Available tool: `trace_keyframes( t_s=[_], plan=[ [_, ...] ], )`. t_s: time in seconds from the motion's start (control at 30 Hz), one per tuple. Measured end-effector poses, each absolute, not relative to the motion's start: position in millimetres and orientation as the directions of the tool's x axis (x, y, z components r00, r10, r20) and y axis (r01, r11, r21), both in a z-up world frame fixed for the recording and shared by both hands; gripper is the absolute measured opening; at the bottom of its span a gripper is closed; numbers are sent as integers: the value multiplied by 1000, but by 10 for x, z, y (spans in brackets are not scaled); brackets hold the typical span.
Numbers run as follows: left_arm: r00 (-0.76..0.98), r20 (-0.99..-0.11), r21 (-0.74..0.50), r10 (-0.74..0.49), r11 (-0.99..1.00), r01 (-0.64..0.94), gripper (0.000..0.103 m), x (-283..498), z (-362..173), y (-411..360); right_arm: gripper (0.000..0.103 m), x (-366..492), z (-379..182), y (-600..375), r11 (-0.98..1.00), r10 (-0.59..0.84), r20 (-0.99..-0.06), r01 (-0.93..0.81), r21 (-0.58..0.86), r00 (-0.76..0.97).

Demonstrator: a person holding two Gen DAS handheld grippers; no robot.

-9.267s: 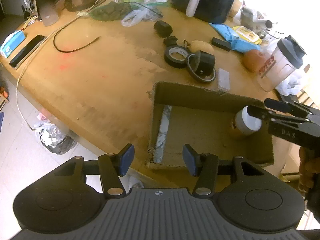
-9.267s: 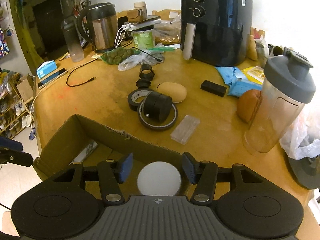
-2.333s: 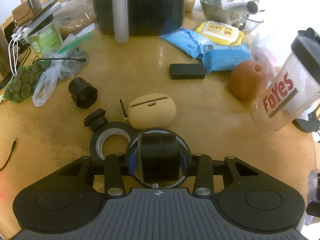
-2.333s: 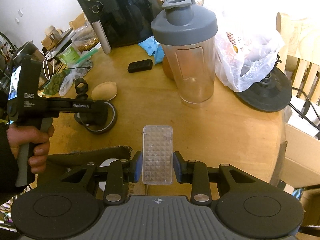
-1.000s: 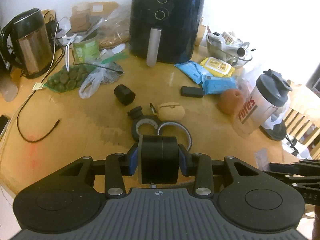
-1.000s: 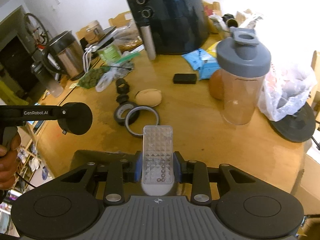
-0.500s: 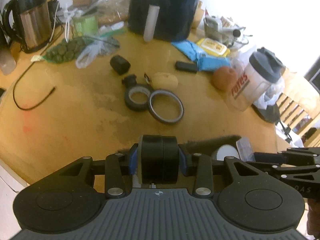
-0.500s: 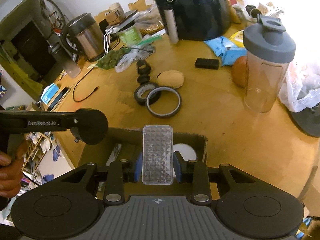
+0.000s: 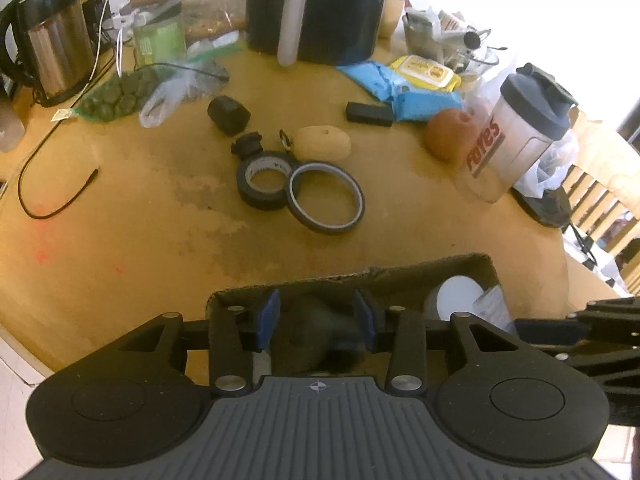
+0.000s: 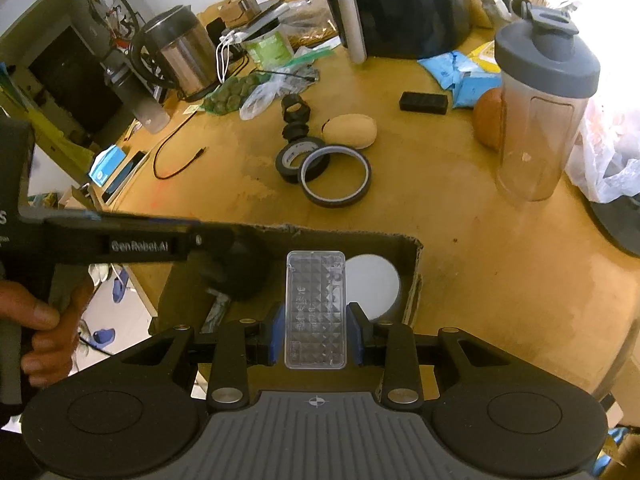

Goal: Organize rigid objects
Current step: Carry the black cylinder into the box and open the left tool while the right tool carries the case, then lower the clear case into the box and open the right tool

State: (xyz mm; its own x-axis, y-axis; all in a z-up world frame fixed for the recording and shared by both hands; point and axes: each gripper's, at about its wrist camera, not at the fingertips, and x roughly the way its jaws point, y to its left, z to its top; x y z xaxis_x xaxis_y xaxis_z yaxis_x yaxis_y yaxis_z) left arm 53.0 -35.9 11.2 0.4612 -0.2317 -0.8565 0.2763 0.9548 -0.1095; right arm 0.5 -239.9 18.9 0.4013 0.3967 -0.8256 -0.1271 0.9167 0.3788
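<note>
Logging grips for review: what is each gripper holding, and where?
Right gripper: clear plastic case, by its long sides. Left gripper: jaws opening, black cylinder dropping free between them.

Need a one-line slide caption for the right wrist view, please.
Right gripper holds a clear plastic case over the cardboard box.

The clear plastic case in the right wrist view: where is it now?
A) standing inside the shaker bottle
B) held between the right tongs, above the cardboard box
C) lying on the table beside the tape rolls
B: the clear plastic case sits clamped between the right tongs, over the cardboard box.
</note>
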Motion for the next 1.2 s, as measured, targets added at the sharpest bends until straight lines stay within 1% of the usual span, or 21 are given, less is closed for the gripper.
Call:
trace_keyframes(
  t_s=[0.03,0.07,0.13,0.53,0.73,0.8,0.83,0.87,0.9,0.93,0.97,1.0,1.03,1.2],
  plan=[
    [464,-855,-110,-231,955,274,43,519,130,-350,35,2,180,-2396,916,398,-827,-129,379,398],
    [465,-855,-108,-227,957,269,48,510,144,-345,35,0,171,-2392,916,400,-828,-132,380,392],
    [471,-854,-107,-220,961,254,51,469,177,-311,35,1,155,-2380,914,403,-830,-137,381,384],
    [459,-866,-134,-196,977,166,51,247,231,-146,35,64,131,-2275,907,420,-833,-184,378,361],
    [462,-868,-135,-182,982,132,51,170,229,-96,35,71,160,-2186,902,426,-834,-241,359,350],
    [463,-870,-131,-171,984,119,51,156,226,-79,36,76,150,-2129,899,419,-849,-282,336,323],
    [464,-870,-128,-166,985,111,51,146,224,-68,40,76,134,-2090,903,397,-864,-301,308,308],
    [463,-871,-126,-161,986,106,51,139,223,-62,58,64,115,-2049,908,368,-880,-320,270,300],
    [463,-873,-123,-156,987,100,51,131,219,-54,72,38,106,-2015,911,343,-887,-339,235,307],
    [462,-873,-123,-153,988,95,51,122,215,-47,77,13,102,-1996,911,331,-889,-353,213,318],
    [462,-874,-123,-151,988,90,51,110,211,-40,88,0,97,-1986,912,324,-890,-355,204,322],
    [461,-875,-123,-148,989,85,51,103,210,-32,95,-4,90,-1987,915,318,-891,-350,199,324],
    [460,-876,-121,-145,989,80,51,90,206,-26,98,-5,81,-1991,918,315,-892,-344,200,324],
    [455,-884,-94,-111,994,59,51,50,196,-23,100,21,68,-2003,924,306,-893,-329,195,330]
  ],
)
